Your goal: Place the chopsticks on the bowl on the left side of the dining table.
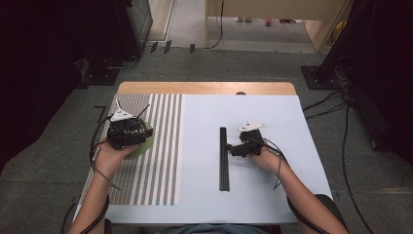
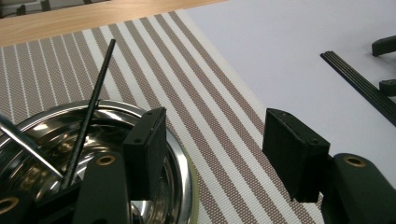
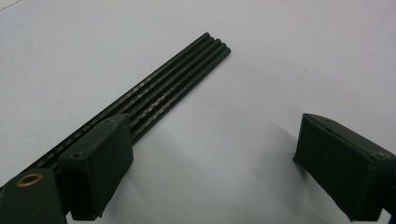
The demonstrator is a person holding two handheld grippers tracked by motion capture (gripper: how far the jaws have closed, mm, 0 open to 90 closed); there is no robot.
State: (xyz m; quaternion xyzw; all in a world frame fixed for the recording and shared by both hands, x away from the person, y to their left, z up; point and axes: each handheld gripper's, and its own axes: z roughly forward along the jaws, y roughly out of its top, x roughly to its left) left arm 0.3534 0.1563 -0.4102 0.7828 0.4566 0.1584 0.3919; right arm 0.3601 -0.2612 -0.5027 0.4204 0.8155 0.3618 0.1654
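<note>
Desk: a pale wooden desk (image 1: 204, 88) under a white sheet (image 1: 253, 161), the bare wood showing as a strip at its 12 o'clock edge.
Mat: a brown-and-white striped woven placemat (image 1: 158, 151) lies flat over the desk's 9 o'clock part, touching the white sheet's area along its long edge.
Bowl: a shiny round steel bowl (image 2: 180, 163) with a pale green outside stands on the mat, under the left tool.
Stick in bowl: a thin black stick (image 2: 91, 109) leans tilted in the bowl, its upper end pointing to about 1 o'clock in the left gripper view.
Sticks: a row of thin black sticks (image 1: 223, 158) lies side by side on the white sheet near the desk's centre, running from 12 to 6 o'clock.
Left tool (image 2: 212, 151): jaws wide apart, gripping nothing, over the bowl's rim and the mat.
Right tool (image 3: 205, 163): jaws wide, nothing clamped; one jaw sits at the row of sticks, at 3 o'clock of it.
Room: grey carpet floor (image 1: 253, 68) with black cables (image 1: 350, 146) at 3 o'clock, dark equipment at both sides, a light wooden unit at 12 o'clock.
</note>
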